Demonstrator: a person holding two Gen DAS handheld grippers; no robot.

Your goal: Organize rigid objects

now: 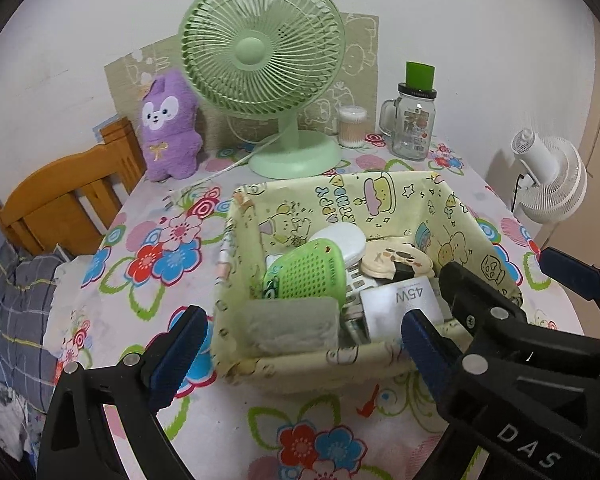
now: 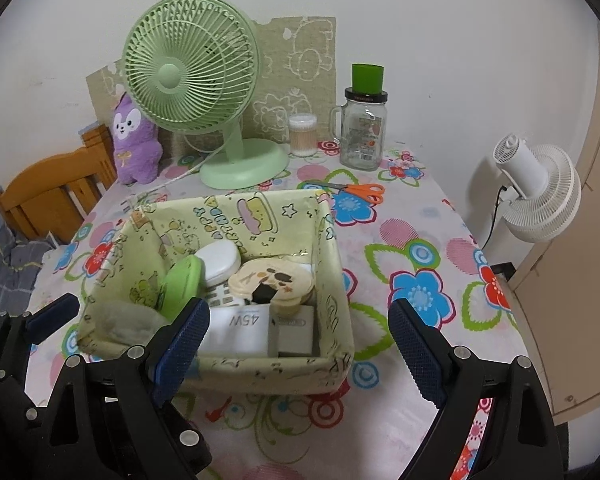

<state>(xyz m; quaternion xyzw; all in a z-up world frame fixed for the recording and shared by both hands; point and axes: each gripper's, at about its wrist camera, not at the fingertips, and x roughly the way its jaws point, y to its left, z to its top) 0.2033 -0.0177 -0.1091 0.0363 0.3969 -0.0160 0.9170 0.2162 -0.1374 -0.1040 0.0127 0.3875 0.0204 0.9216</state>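
Note:
A pale yellow fabric basket (image 1: 332,360) (image 2: 260,374) with cartoon print stands on the flowered tablecloth. It holds a green perforated case (image 1: 308,276) (image 2: 182,284), a white oval case (image 1: 340,240) (image 2: 220,260), a beige round cartoon box (image 1: 396,260) (image 2: 272,280), a white "45W" box (image 1: 404,300) (image 2: 240,328), a grey box (image 2: 296,332) and a grey pad (image 1: 288,324). My left gripper (image 1: 300,354) is open and empty before the basket's near wall. My right gripper (image 2: 300,352) is open too, nothing between its pads, near the basket's front right corner.
At the back stand a green desk fan (image 1: 256,56) (image 2: 188,76), a purple plush (image 1: 168,128), a swab tub (image 2: 302,134) and a glass mug jar with green lid (image 1: 412,124) (image 2: 362,132). Orange scissors (image 2: 360,192) lie behind the basket. White fan (image 2: 536,192) right, wooden chair (image 1: 68,204) left.

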